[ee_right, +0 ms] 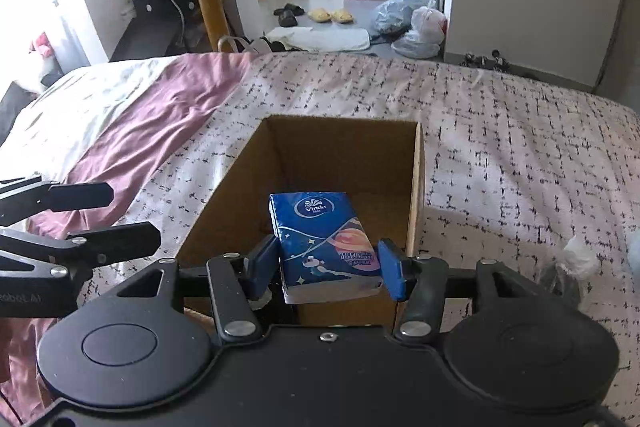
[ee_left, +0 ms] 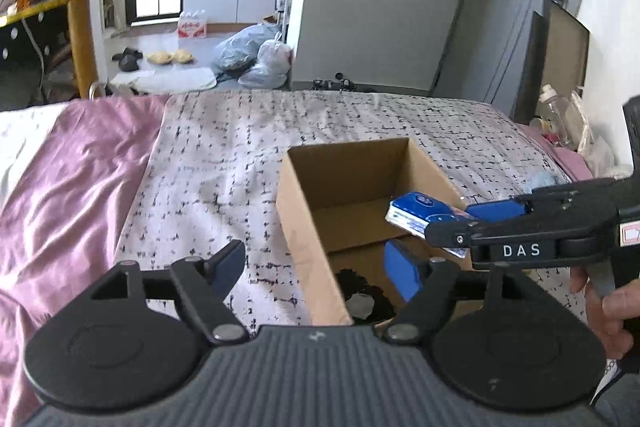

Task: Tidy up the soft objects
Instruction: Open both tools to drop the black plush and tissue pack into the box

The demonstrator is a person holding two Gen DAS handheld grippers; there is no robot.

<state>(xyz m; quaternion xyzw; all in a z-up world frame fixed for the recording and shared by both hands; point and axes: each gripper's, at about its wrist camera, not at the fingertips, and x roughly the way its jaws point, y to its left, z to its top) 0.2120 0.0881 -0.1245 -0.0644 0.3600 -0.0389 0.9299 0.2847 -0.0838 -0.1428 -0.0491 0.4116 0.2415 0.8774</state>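
Observation:
An open cardboard box (ee_left: 298,203) stands on the bed. A blue tissue pack (ee_right: 320,243) hangs over the box's near end, and my right gripper (ee_right: 328,267) is shut on its lower half. In the left wrist view the same pack (ee_left: 416,209) comes in from the right over the box's right wall, held by the right gripper (ee_left: 444,227). My left gripper (ee_left: 316,267) is open and holds nothing, its fingers straddling the box's (ee_right: 416,187) near left corner. A dark fuzzy thing with a pale patch (ee_left: 360,291) lies on the box floor. The left gripper (ee_right: 108,217) also shows left of the box.
The bed has a black-flecked cover (ee_left: 224,163) and a pink sheet (ee_left: 80,163) at the left. A pale blue soft thing (ee_left: 542,181) and a clear plastic bag (ee_right: 576,261) lie right of the box. A person's hand (ee_left: 608,311) grips the right tool. Beyond the bed lie floor bags (ee_left: 256,55).

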